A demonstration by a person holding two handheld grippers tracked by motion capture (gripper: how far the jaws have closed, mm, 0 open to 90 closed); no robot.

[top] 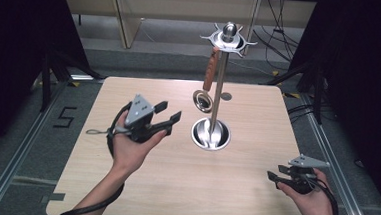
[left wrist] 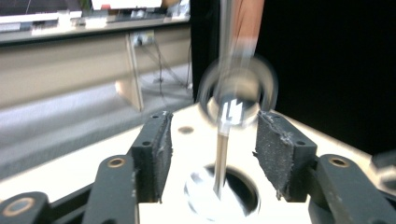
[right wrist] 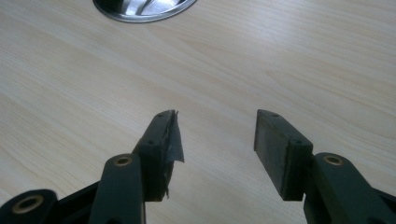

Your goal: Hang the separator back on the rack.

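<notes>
The steel stand (top: 212,134) rises from the table (top: 253,191), a wooden-handled strainer (top: 205,91) hanging from its top hooks; the left gripper (top: 167,113), left of the stand, has jaws wide apart and empty, aimed at the pole; the right gripper (top: 278,174), well right of the stand, is also spread and empty; a careless approach could probably knock the strainer swinging or tip the stand.

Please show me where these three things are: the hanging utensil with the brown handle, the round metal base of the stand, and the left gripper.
brown-handled utensil (top: 211,68), high view, middle of its handle.
stand base (top: 199,135), high view, left rim.
left gripper (top: 168,112), high view, between its fingertips.
</notes>
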